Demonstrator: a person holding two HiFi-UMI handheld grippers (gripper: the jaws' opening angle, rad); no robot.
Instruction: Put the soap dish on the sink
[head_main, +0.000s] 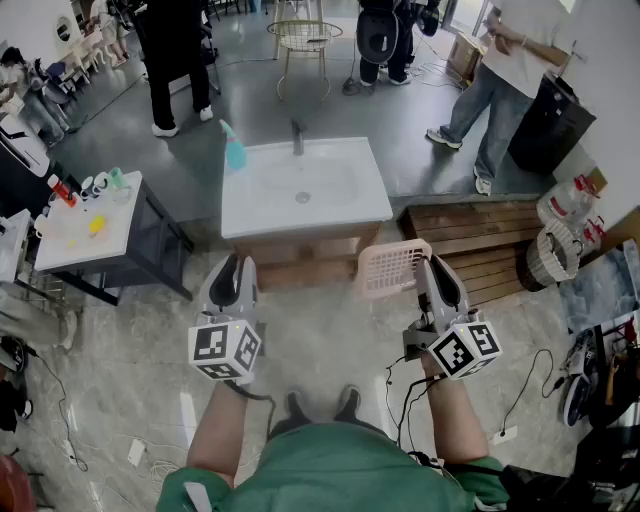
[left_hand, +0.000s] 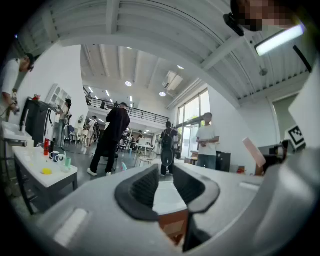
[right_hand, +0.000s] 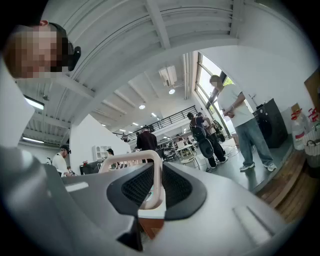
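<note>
The pink slotted soap dish (head_main: 390, 268) is in the grip of my right gripper (head_main: 425, 266), held in the air in front of the white sink (head_main: 262, 200). In the right gripper view, the pads are shut on the dish's pink rim (right_hand: 151, 167), with my right gripper (right_hand: 157, 189) pointing toward the room. My left gripper (head_main: 235, 268) hovers level with it on the left, short of the sink's front edge. My left gripper (left_hand: 165, 186) holds nothing; a narrow gap between its pads shows the sink top (left_hand: 166, 199).
On the sink stand a faucet (head_main: 297, 135) and a blue spray bottle (head_main: 234, 150). A white side table (head_main: 95, 245) with small bottles is at the left, a wooden platform (head_main: 480, 225) and white baskets (head_main: 555, 255) at the right. Several people (head_main: 175, 60) stand behind the sink.
</note>
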